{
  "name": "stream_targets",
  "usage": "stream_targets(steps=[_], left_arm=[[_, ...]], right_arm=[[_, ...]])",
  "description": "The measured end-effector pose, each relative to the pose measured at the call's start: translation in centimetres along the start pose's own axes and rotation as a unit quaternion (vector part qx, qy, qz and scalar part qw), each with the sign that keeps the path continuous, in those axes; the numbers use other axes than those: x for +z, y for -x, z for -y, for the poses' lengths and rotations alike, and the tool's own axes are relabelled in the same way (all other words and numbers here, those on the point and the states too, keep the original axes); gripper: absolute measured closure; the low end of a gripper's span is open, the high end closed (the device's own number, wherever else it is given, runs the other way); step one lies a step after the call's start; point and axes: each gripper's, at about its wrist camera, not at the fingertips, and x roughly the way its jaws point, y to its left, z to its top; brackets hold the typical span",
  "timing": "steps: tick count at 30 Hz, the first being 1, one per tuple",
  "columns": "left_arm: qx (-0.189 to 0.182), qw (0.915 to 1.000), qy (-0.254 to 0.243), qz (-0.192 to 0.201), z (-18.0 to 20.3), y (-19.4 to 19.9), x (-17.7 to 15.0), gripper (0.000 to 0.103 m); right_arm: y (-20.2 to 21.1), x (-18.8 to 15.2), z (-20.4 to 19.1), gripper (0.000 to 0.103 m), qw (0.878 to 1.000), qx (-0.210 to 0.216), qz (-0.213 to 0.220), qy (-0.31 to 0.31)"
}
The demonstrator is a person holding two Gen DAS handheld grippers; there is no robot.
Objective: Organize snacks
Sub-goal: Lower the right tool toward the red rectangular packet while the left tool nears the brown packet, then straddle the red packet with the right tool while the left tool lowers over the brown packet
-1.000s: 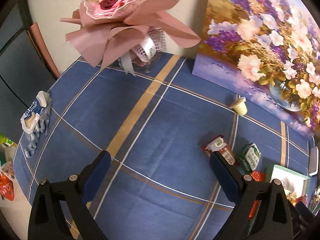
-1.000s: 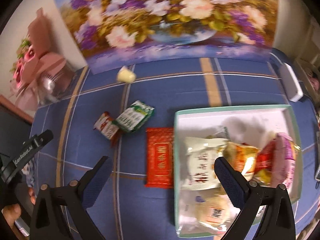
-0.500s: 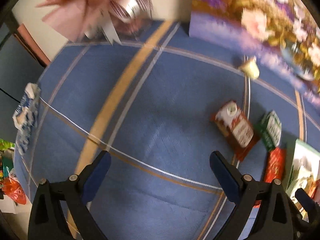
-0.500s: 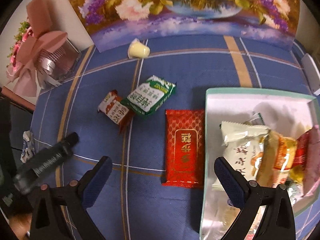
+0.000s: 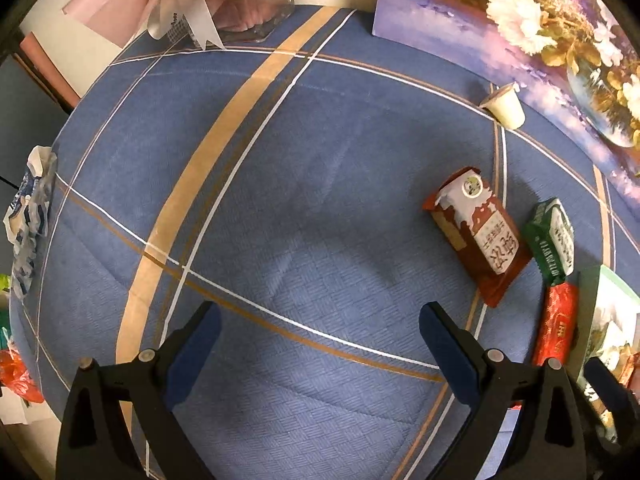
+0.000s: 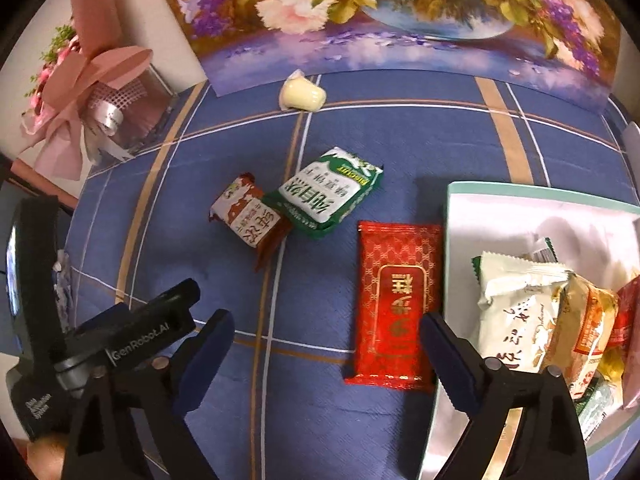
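Observation:
A brown snack pack (image 6: 250, 218) (image 5: 478, 236), a green biscuit pack (image 6: 326, 198) (image 5: 552, 238) and a flat red pack (image 6: 396, 294) (image 5: 556, 328) lie on the blue plaid cloth. A pale jelly cup (image 6: 302, 95) (image 5: 505, 107) lies on its side by the painting. A mint-rimmed white box (image 6: 520, 192) on the right holds several snack bags. My right gripper (image 6: 326, 344) is open and empty, just above the cloth near the red pack. My left gripper (image 5: 318, 340) is open and empty, left of the snacks; its body shows in the right wrist view (image 6: 120, 336).
A flower painting (image 6: 400, 12) stands along the back. A pink bouquet in a clear vase (image 6: 100, 96) stands at the back left. A blue-and-white wrapper (image 5: 28, 220) lies at the cloth's left edge. A white device (image 6: 632, 140) lies at the far right.
Both grippers have come lower and nearer the cloth. The right one moved left, toward the loose packs. The left one tilted down and closed in on the snacks.

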Motion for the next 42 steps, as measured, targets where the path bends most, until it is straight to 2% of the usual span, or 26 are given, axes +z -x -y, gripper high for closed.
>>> stream_targets(steps=[8, 11, 23, 35, 39, 42], left_arm=[[-0.022, 0.9996, 0.015, 0.001, -1.1, 0.0, 0.4, 0.004], [-0.027, 0.9994, 0.020, 0.003, -2.2, -0.3, 1.1, 0.004], [-0.045, 0.9981, 0.042, 0.008, -3.8, -0.6, 2.1, 0.004], [-0.055, 0.9969, 0.056, 0.008, -4.4, -0.8, 2.2, 0.004], [-0.057, 0.9967, 0.056, 0.007, -4.5, -0.7, 2.0, 0.004], [-0.057, 0.9967, 0.057, 0.007, -4.6, -0.7, 2.0, 0.004]], right_arm=[[-2.1, -0.3, -0.4, 0.014, 0.999, -0.044, -0.021, 0.015], [-2.6, -0.3, -0.5, 0.014, 0.996, -0.083, -0.019, 0.022], [-4.3, -0.8, -2.1, 0.017, 0.989, -0.139, -0.026, 0.045], [-4.4, -1.7, -3.0, 0.017, 0.994, -0.100, -0.025, 0.038], [-3.9, -1.9, -3.8, 0.017, 0.997, -0.058, -0.025, 0.042], [-4.0, -2.1, -4.0, 0.017, 0.997, -0.064, -0.025, 0.041]])
